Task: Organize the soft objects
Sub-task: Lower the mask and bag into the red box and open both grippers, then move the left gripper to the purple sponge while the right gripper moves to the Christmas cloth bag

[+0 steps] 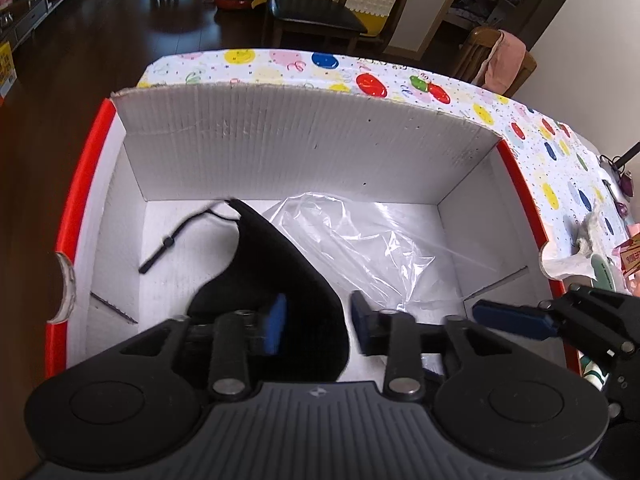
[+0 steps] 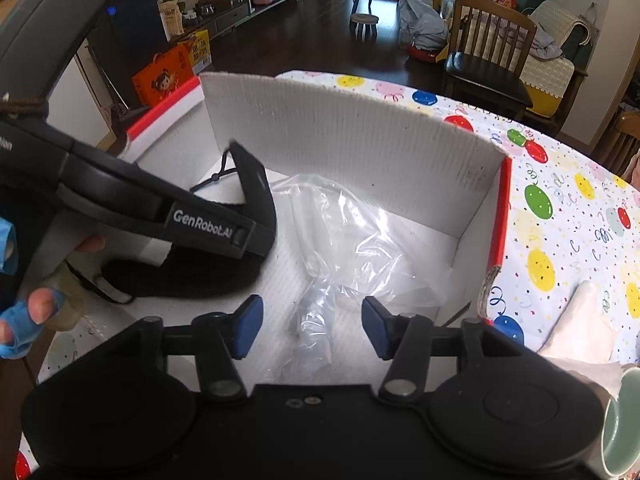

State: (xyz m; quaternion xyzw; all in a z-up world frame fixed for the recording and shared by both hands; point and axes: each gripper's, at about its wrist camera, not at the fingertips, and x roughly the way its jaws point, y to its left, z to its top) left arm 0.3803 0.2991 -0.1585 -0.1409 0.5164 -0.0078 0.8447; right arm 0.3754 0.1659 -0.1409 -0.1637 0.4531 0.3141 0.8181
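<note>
A black face mask (image 1: 280, 256) with an ear loop lies in the white cardboard box (image 1: 300, 148), its peak raised toward the back wall. My left gripper (image 1: 319, 326) is open low over the mask's near end, and the blue pads do not press on the cloth. A crumpled clear plastic bag (image 1: 380, 248) fills the box's right half. In the right wrist view my right gripper (image 2: 312, 328) is open just above the plastic bag (image 2: 344, 232), nothing held. The left gripper's body crosses from the left over the mask (image 2: 180, 280). A right finger (image 1: 512, 320) shows at the box's right wall.
The red-edged box (image 2: 360, 140) sits on a tablecloth (image 2: 560, 220) printed with coloured dots. A green mug (image 2: 616, 420) and a white cloth (image 2: 580, 328) lie right of the box. A hand in a blue glove (image 2: 24, 320) holds the left gripper. Wooden chairs (image 1: 316, 8) stand beyond the table.
</note>
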